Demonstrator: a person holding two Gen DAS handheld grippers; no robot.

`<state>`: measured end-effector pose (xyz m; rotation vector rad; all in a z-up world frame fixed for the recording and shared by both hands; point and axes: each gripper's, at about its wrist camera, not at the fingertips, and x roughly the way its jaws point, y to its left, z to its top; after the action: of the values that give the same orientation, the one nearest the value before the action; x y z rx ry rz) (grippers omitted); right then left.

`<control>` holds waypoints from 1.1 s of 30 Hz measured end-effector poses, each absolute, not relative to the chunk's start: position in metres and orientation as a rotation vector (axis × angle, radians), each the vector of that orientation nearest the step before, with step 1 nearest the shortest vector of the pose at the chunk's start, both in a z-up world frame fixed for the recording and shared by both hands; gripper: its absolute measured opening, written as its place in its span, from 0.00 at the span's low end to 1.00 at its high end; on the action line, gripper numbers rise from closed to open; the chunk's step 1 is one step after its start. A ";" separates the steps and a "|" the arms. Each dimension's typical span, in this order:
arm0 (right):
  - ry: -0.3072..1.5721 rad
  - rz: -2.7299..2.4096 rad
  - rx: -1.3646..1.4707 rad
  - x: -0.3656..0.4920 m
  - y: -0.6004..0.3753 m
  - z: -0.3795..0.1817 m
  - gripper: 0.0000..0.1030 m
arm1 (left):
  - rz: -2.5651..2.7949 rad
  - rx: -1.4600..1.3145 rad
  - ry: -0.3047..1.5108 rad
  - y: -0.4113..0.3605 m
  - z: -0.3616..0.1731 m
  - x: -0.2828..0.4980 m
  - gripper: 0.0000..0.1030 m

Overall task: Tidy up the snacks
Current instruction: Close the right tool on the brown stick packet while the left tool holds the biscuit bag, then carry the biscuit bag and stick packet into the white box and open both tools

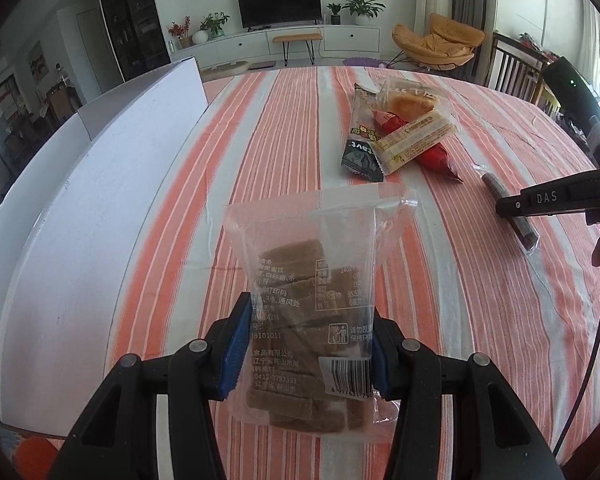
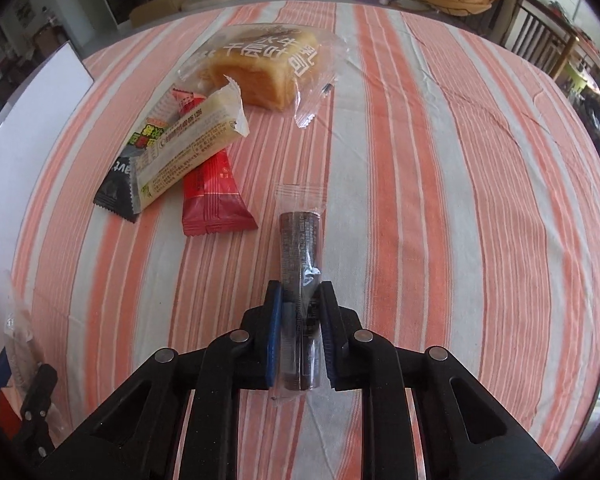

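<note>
Here, through my left wrist camera, the left gripper clamps a clear plastic bag of brown slabs, printed with Chinese text, a barcode and "0412-3793333", above the orange-and-white striped tablecloth; a white open box stands at left, and the right gripper, marked "DAS", sits over a dark stick snack in a clear sleeve. Through my right wrist camera, the right gripper is closed narrowly on that dark stick; beyond lie a red packet, a cream bar reading "400 006 1266", a black packet and wrapped bread.
</note>
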<state>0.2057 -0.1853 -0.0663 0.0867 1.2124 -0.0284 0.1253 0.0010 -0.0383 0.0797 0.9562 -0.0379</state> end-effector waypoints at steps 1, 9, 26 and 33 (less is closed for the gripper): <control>1.209 -0.025 0.110 0.201 -0.191 -0.063 0.18 | -0.048 0.063 0.954 0.004 -0.037 0.125 0.48; 1.157 0.214 0.616 0.155 -0.247 -0.038 0.17 | -0.217 -0.312 0.964 0.057 -0.010 0.116 0.48; 1.030 0.816 0.389 0.192 0.098 0.102 0.18 | 0.204 -0.249 0.844 0.282 0.080 0.114 0.48; 0.946 0.727 0.254 0.192 0.139 0.106 0.38 | 0.305 -0.207 0.859 0.301 0.052 0.119 0.76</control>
<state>0.1918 0.1385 0.1056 0.2543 0.9463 0.7267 0.1193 0.3006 0.0524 -0.2069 0.8591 0.3048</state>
